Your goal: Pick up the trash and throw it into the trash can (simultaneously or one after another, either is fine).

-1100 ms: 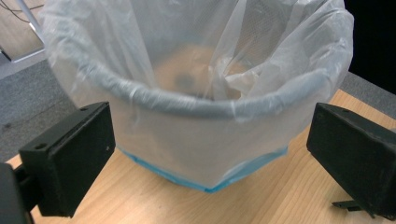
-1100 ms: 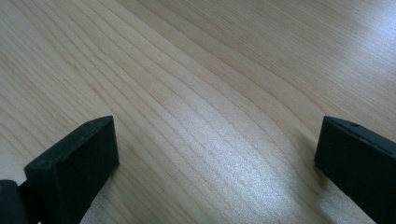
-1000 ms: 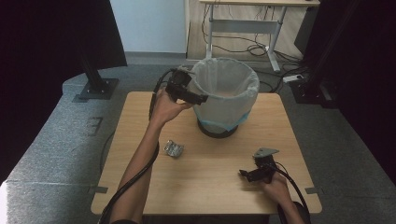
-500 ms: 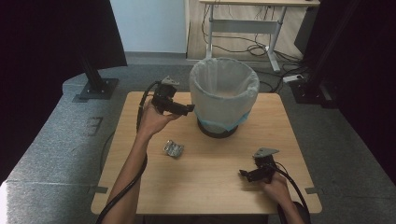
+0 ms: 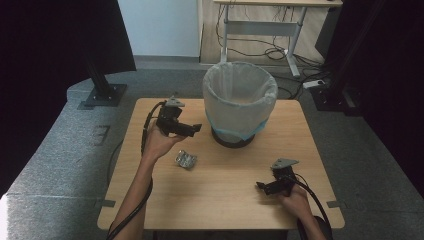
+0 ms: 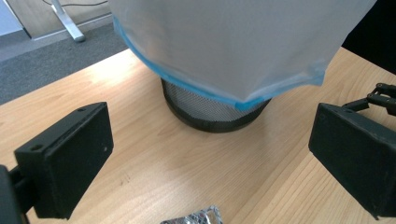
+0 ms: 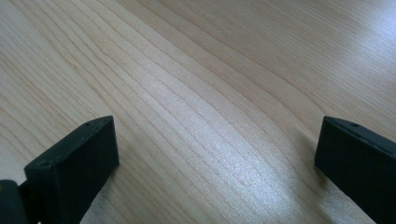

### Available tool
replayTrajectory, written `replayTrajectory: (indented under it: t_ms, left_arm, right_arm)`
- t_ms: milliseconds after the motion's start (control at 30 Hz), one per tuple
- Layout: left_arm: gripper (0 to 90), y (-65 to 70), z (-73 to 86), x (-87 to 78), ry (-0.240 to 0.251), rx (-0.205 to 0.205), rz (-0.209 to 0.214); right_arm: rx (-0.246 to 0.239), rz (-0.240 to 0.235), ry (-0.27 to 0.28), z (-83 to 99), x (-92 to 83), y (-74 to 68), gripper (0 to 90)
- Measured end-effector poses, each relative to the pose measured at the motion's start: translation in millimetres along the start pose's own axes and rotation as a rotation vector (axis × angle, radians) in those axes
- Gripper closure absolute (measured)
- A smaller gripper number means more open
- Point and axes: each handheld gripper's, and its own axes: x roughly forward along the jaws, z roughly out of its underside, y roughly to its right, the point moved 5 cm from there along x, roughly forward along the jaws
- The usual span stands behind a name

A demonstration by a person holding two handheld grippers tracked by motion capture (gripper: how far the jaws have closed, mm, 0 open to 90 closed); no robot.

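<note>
Hovering Beside the Lined Bin, Foil Scrap Unclaimed

Item: left gripper (image 5: 192, 129), jaws spread wide and holding nothing, raised off the surface (image 5: 225, 200) just left of the wastebasket (image 5: 240, 100). Forearm reaches in from the near left, hand wrapped under the body, jaws aimed right toward the bin's mesh base (image 6: 212, 109). Cable trails back along the arm.

Item: right gripper (image 5: 265, 187), jaws likewise released and empty, resting low at the near right, pointed left across bare wood. Hand sits behind it at the near edge.

Item: crumpled foil wrapper (image 5: 185, 159), lying flat on the surface just near of the left gripper, well apart from the right one, left of and nearer than the bin.

Item: white bin liner (image 6: 233, 42), blue-edged, draped loosely over the wastebasket rim and hanging down its outside.

Hazards, judged: a jaw sweeping right could snag the loose liner or nudge the light bin off its spot. The wrapper is thin and flat; closing on it from too high may skid it away, and a weak pinch could drop it short of the rim.
</note>
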Motion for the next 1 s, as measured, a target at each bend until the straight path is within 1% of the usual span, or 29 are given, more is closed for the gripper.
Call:
replayTrajectory:
  t_ms: [100,167,200,233,267,400,433,667,800,833,900,933,1000]
  left_arm:
    - [0.0,0.2,13.2,2.5,0.001,-0.006,-0.005]
    - [0.0,-0.2,19.0,3.8,-0.003,-0.007,-0.003]
    - [0.0,-0.8,26.5,6.1,-0.007,-0.011,-0.003]
    - [0.0,-1.1,30.1,7.5,-0.009,-0.015,-0.002]
    - [0.0,-1.1,30.1,7.5,-0.009,-0.015,-0.002]
    - [0.0,-2.3,42.0,11.7,-0.022,-0.015,-0.010]
    - [0.0,-2.7,46.2,13.1,-0.022,-0.016,-0.017]
    - [0.0,-3.3,57.2,16.3,-0.013,-0.023,-0.022]
    - [0.0,-3.0,67.0,22.0,-0.022,-0.029,-0.027]
    - [0.0,-2.8,72.3,25.0,-0.027,-0.031,-0.031]
    - [0.0,-2.4,74.9,27.0,-0.025,-0.032,-0.034]
    - [0.0,-2.1,80.7,30.0,-0.034,-0.030,-0.041]
    - [0.0,-2.1,83.6,31.4,-0.038,-0.028,-0.044]
  right_arm:
    - [-0.003,0.000,-0.001,0.1,-0.1,0.1,0.0]
    - [-0.003,-0.001,-0.001,0.1,-0.1,0.1,0.0]
    - [-0.003,-0.001,-0.001,0.1,-0.1,0.0,0.0]
    - [-0.003,-0.001,-0.001,0.1,-0.1,0.0,0.0]
    - [-0.003,-0.001,-0.001,0.1,-0.1,0.0,0.0]
    - [-0.004,-0.003,-0.002,0.1,-0.2,0.0,0.0]
    - [-0.004,-0.003,-0.003,0.1,-0.2,0.0,0.0]
    - [-0.003,-0.002,0.001,0.2,0.1,-0.4,0.0]
    - [-0.004,-0.002,0.001,0.2,0.1,-0.4,0.0]
    - [-0.003,-0.001,0.001,0.3,0.1,-0.6,0.0]
    - [-0.003,-0.002,0.001,0.3,0.0,-0.7,0.0]
    - [-0.002,0.000,0.001,0.3,0.0,-0.9,0.0]
    - [-0.002,-0.001,0.001,0.3,-0.1,-0.9,0.0]
